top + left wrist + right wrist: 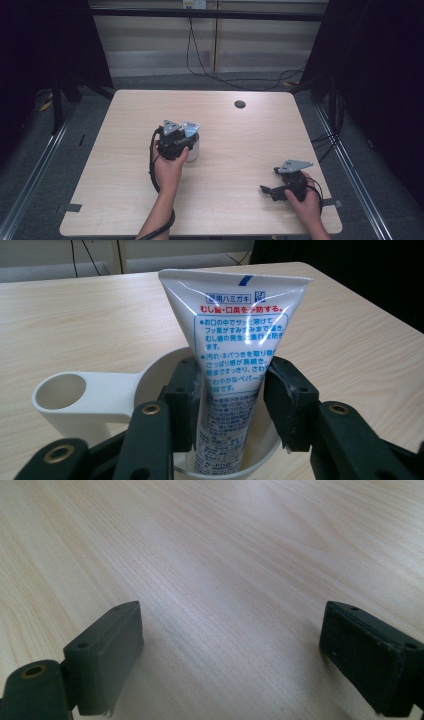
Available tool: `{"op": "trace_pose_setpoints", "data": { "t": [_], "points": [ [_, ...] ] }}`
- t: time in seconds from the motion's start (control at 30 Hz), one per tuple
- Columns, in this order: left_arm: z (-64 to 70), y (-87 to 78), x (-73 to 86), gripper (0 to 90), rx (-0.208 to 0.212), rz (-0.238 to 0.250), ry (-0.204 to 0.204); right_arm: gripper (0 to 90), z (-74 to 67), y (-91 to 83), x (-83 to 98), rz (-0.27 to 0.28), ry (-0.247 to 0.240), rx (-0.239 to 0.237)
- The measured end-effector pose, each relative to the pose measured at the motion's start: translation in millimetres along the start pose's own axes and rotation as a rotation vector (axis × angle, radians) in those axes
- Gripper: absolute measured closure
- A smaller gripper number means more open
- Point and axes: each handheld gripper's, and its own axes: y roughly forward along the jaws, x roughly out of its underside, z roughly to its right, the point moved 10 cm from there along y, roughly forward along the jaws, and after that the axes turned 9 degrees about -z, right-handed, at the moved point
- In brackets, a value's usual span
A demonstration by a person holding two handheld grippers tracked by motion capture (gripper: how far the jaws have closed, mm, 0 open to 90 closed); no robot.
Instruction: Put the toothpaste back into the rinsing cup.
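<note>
A white toothpaste tube (235, 330) with blue and red print stands cap down in a white cup (85, 395) that has a ring handle. My left gripper (230, 385) reaches into the cup from above, one jaw on each narrow edge of the tube. The pads lie right against those edges and I see no squeeze in the tube. In the high view the left gripper (172, 142) sits over the cup (194, 151) at the table's middle left, with the tube (190, 128) sticking up. My right gripper (265, 190) rests low at the front right; its jaws (232, 645) stand wide apart over bare wood.
The light wooden table (240, 145) has a dark round cable hole (240, 104) at the back. Black cables (215, 75) lie on the floor behind it. Metal rails run along both sides.
</note>
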Motion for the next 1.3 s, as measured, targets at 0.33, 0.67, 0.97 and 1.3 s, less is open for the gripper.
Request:
{"op": "trace_pose_setpoints", "data": {
  "t": [0.33,0.67,0.97,1.3],
  "points": [
    [-0.5,1.3,1.5,52.7,0.001,-0.014,-0.005,10.1,0.2,0.1,-0.1,0.001,-0.002,0.001],
    [-1.9,-1.2,-0.5,45.9,-0.012,-0.016,0.009,10.1,0.1,0.3,-0.3,0.0,-0.002,0.0],
    [-2.9,-2.8,-3.4,38.0,-0.022,-0.008,0.013,10.1,0.0,0.3,-0.3,-0.001,-0.001,0.0],
    [-5.5,-4.4,-5.8,31.0,-0.031,-0.005,0.008,10.1,0.0,0.5,-0.5,0.0,-0.002,0.0]
  ]
}}
